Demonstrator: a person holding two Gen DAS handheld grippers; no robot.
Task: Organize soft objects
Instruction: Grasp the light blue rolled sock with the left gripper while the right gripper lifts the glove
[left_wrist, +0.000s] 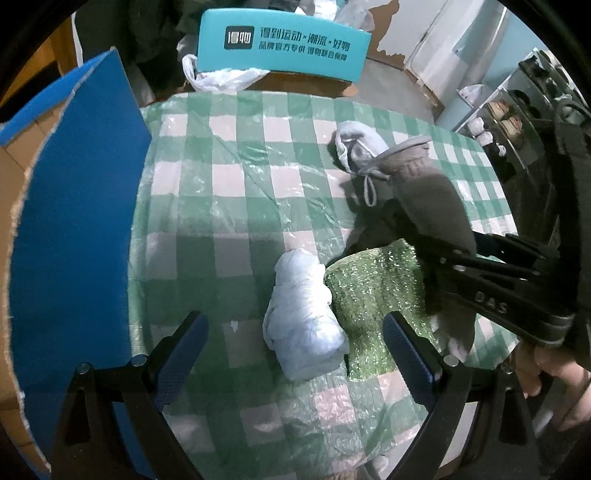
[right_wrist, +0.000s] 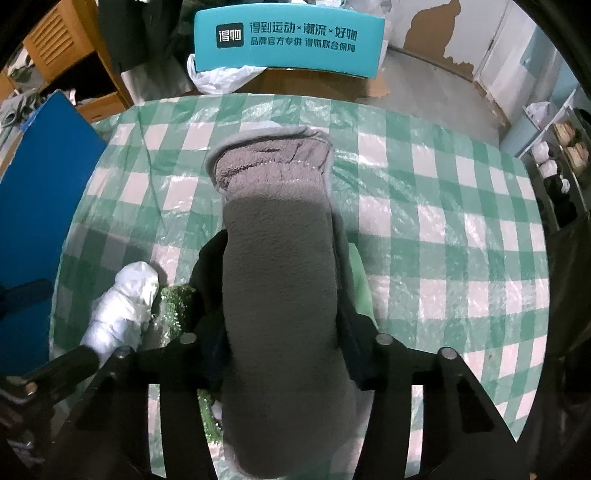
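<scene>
right claw (right_wrist: 280, 354) clamps grey fleece sock (right_wrist: 277, 280), held over the checked counter (right_wrist: 443, 221). left claw (left_wrist: 295, 343) hangs spread wide, nothing in it, w/ white rolled bundle (left_wrist: 303, 325) btwn its fingers, touching green glitter cloth (left_wrist: 373, 291).

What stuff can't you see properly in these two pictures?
- Right claw fingertips: right wrist view, hidden by the grey fleece garment it grips.
- Green sparkly cloth: left wrist view, its right part covered by the grey garment and right claw.
- Dark fabric beside the garment: right wrist view, mostly hidden, kind unclear.
- Blue box: left wrist view, cut off by the edge, its inside hidden.
- Shelf items: too small.
</scene>
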